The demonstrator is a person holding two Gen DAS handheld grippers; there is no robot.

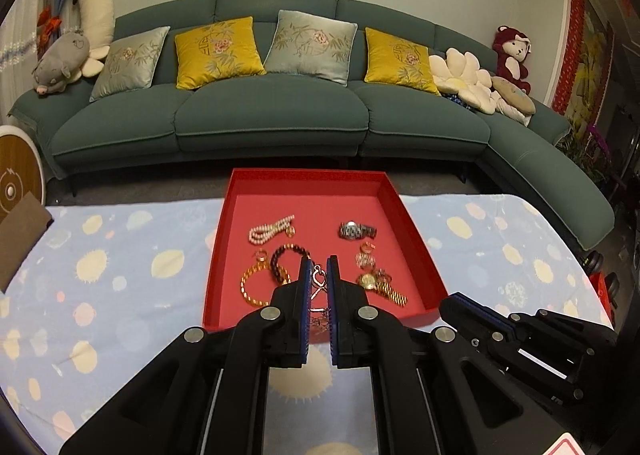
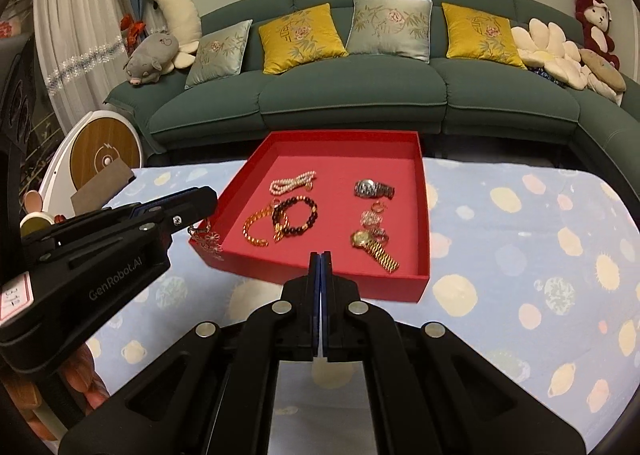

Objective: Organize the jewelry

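Note:
A red tray [image 1: 308, 176] on the blue spotted cloth holds a pearl bracelet [image 1: 270, 231], a silver watch [image 1: 356, 231], a gold watch [image 1: 380, 287], a dark bead bracelet [image 1: 286, 258], a gold chain bracelet [image 1: 250, 289] and small rings [image 1: 366, 257]. My left gripper [image 1: 319, 267] is above the tray's near edge, shut on a thin necklace [image 1: 319, 277] with a heart pendant; its chain dangles below the fingers. The right wrist view shows that necklace [image 2: 206, 239] hanging from the left gripper [image 2: 200, 207] over the tray's [image 2: 340, 135] near left corner. My right gripper [image 2: 321, 255] is shut on nothing, just short of the tray's front wall.
A green sofa [image 1: 272, 123] with yellow and grey cushions and plush toys runs behind the table. A brown card [image 1: 20, 231] lies at the table's left end, next to a round white and wood device [image 2: 104, 155]. The cloth [image 2: 520, 255] stretches to the tray's right.

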